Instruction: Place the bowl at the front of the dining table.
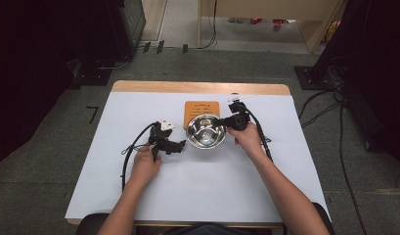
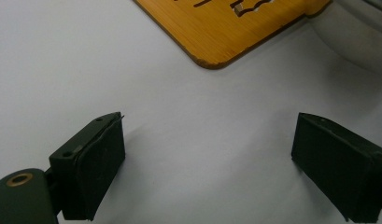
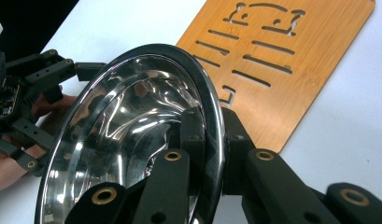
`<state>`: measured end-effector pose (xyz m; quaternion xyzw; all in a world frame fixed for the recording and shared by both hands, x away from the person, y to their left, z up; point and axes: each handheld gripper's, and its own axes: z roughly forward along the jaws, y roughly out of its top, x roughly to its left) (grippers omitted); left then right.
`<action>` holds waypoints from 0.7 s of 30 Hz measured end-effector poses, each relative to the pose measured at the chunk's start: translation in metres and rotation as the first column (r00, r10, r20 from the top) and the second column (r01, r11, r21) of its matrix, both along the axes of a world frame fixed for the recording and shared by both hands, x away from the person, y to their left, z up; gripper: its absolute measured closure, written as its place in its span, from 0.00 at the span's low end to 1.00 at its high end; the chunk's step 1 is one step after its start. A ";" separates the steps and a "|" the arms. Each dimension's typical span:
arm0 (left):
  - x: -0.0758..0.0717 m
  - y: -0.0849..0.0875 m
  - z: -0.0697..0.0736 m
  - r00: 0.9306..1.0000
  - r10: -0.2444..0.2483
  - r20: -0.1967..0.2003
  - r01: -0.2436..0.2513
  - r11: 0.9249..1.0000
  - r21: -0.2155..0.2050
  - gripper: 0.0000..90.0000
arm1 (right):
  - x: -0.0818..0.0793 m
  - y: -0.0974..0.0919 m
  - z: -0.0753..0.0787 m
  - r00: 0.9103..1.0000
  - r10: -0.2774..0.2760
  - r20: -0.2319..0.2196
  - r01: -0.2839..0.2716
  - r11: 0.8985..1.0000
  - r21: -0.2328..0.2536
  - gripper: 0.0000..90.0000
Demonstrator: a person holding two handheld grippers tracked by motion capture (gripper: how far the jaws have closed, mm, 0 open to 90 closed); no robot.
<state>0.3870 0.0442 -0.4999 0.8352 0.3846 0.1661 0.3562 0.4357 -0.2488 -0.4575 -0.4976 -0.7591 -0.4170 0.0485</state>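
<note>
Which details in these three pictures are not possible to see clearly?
- The cut-out marks on the wooden board: the steel bowl covers part of them in the right gripper view; too small in the high view.
- The bowl's bottom edge: cut off by the frame.
- The right gripper clamps the rim; its pads are hidden by it.
- The left gripper: its right jaw is cut off by the frame edge.

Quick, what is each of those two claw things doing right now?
Left gripper: jaws open, nothing between them, over the white table.
Right gripper: jaws shut on the rim of the steel bowl.
</note>
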 end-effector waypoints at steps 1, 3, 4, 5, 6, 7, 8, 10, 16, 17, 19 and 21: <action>0.000 0.000 0.000 1.000 0.000 0.000 0.000 1.000 0.000 0.11 | 0.001 0.000 0.000 1.000 -0.001 0.000 0.001 1.000 0.002 0.93; 0.000 0.000 0.000 1.000 0.000 0.000 0.000 1.000 0.000 0.11 | 0.002 0.001 0.001 1.000 0.000 -0.003 0.000 1.000 0.006 0.93; 0.000 0.000 0.000 1.000 -0.001 0.000 0.001 1.000 0.002 0.11 | 0.004 0.001 0.002 1.000 0.004 -0.003 -0.004 1.000 0.006 0.93; 0.000 0.000 0.000 1.000 -0.001 0.000 0.001 1.000 0.002 0.11 | 0.004 0.001 0.002 1.000 0.004 -0.003 -0.004 1.000 0.006 0.93; 0.000 0.000 0.000 1.000 -0.002 0.000 0.002 1.000 0.002 0.11 | 0.005 0.001 0.002 1.000 0.002 -0.002 -0.002 1.000 0.010 0.93; 0.000 0.000 0.000 1.000 0.000 0.001 0.000 1.000 -0.001 0.11 | 0.007 0.001 0.003 1.000 0.005 -0.006 -0.005 1.000 0.011 0.93; 0.000 0.000 0.000 1.000 0.000 0.001 0.000 1.000 0.001 0.11 | 0.008 0.001 0.003 1.000 0.005 -0.010 -0.005 1.000 0.014 0.93; 0.000 0.000 0.000 1.000 -0.001 0.001 0.001 1.000 0.001 0.11 | 0.010 0.000 0.004 1.000 0.007 -0.020 -0.007 1.000 0.018 0.93; 0.000 0.000 0.000 1.000 -0.001 0.000 0.001 1.000 0.000 0.11 | 0.015 -0.004 0.005 1.000 0.009 -0.020 -0.009 1.000 0.026 0.93; 0.000 0.000 0.000 1.000 0.000 0.000 0.000 1.000 0.000 0.11 | 0.016 -0.004 0.006 1.000 0.011 -0.020 -0.011 1.000 0.028 0.93; 0.000 0.000 0.000 1.000 -0.001 0.000 0.001 1.000 0.001 0.11 | 0.018 -0.004 0.007 1.000 0.012 -0.025 -0.011 0.999 0.039 0.93; 0.000 0.000 0.000 1.000 -0.001 0.000 0.001 1.000 0.001 0.11 | 0.019 -0.004 0.008 1.000 0.014 -0.023 -0.013 0.999 0.040 0.93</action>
